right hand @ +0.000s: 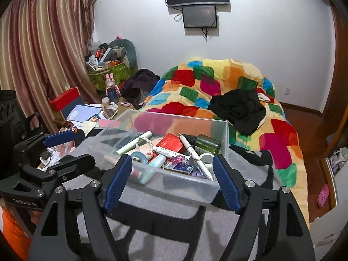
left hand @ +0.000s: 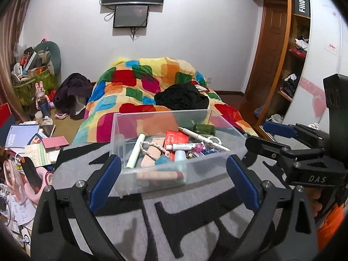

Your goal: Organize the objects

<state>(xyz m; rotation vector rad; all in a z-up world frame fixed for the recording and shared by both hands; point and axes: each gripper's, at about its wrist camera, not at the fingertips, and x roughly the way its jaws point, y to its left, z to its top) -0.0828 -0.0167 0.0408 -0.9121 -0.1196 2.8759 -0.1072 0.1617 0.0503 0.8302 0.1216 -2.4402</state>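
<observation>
A clear plastic box [left hand: 121, 130] stands on a grey and black blanket [left hand: 130, 224] on the bed. It holds several small items: a green tube [left hand: 134, 152], a white pen [left hand: 202, 138], a red packet [left hand: 177, 137], a dark green bottle [left hand: 204, 129]. The box also shows in the right wrist view [right hand: 224, 134]. My left gripper [left hand: 174, 180] is open and empty just in front of the box. My right gripper [right hand: 173, 180] is open and empty at the box's near wall; it also shows at the right of the left wrist view [left hand: 258, 134].
A colourful patchwork quilt [left hand: 134, 82] with a black garment [left hand: 182, 97] lies behind the box. Books, papers and clutter [left hand: 28, 148] cover the floor at left. A wardrobe [left hand: 293, 65] stands at right. Curtains [right hand: 39, 54] hang at left.
</observation>
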